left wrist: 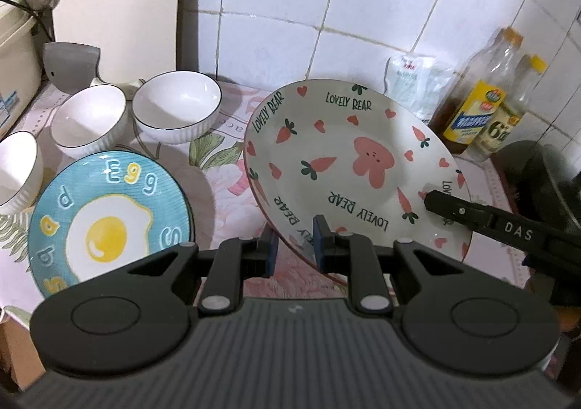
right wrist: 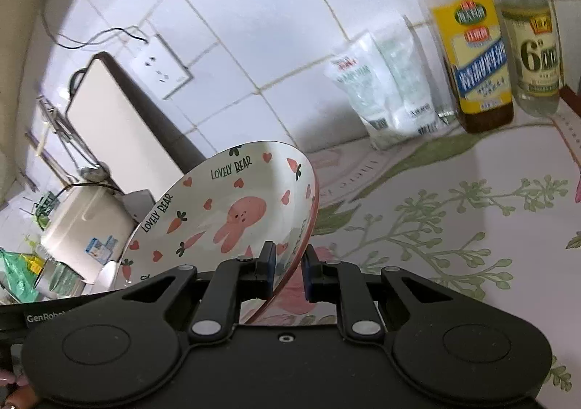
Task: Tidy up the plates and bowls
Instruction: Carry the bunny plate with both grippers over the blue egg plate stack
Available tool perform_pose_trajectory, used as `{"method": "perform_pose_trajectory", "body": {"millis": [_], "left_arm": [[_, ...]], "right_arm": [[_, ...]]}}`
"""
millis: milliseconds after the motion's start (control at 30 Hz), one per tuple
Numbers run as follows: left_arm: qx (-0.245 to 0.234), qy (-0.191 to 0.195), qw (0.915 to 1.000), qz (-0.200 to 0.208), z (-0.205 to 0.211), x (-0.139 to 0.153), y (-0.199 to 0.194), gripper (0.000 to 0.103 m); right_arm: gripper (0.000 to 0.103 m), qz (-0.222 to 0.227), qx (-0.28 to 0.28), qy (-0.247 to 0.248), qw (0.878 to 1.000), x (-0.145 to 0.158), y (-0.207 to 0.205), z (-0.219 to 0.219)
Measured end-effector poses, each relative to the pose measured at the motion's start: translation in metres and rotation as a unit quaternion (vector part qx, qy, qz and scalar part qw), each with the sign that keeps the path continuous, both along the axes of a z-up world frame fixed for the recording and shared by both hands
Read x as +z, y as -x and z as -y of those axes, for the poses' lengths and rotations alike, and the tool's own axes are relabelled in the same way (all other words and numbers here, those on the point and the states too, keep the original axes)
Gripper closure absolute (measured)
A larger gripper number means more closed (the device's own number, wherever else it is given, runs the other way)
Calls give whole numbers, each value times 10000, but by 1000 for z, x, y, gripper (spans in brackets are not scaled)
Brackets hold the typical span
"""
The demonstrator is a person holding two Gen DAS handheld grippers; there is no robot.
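Note:
A white "Lovely Bear" plate (left wrist: 348, 162) with a pink rabbit and carrots hangs tilted above the counter. My left gripper (left wrist: 295, 245) is shut on its near rim. My right gripper (right wrist: 288, 267) is shut on the opposite rim of the same plate (right wrist: 225, 213); its black fingers (left wrist: 457, 207) show at the plate's right edge in the left wrist view. Below to the left, a blue fried-egg plate (left wrist: 109, 216) lies flat on the counter. Behind it stand three white ribbed bowls (left wrist: 177, 105), (left wrist: 89, 120), (left wrist: 16, 169).
Two oil and vinegar bottles (right wrist: 475, 56), (right wrist: 533, 45) and a white pouch (right wrist: 385, 96) stand against the tiled wall. A grey cup (left wrist: 70, 65) and a cream appliance (left wrist: 14, 56) sit at the left. A dark pot (left wrist: 537, 183) is at the right. A floral cloth (right wrist: 454, 227) covers the counter.

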State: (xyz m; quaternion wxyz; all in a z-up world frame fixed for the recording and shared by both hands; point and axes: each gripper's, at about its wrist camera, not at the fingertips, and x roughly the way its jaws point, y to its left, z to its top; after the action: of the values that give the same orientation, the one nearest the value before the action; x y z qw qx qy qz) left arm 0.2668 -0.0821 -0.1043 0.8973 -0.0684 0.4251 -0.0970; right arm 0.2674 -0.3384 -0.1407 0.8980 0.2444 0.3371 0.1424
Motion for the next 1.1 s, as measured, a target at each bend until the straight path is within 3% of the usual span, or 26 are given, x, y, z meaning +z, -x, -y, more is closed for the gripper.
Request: {"method": "perform_pose_trajectory", "body": {"millis": [667,1100], "left_arm": [[369,349,9986,170,-81,38,71,85],[612,548,9966,-58,-138,13,85,85]], "right_arm": [[84,407,536,200,9975,50,50,-77],[83,222,833,309,9958,38,54,-133]]}}
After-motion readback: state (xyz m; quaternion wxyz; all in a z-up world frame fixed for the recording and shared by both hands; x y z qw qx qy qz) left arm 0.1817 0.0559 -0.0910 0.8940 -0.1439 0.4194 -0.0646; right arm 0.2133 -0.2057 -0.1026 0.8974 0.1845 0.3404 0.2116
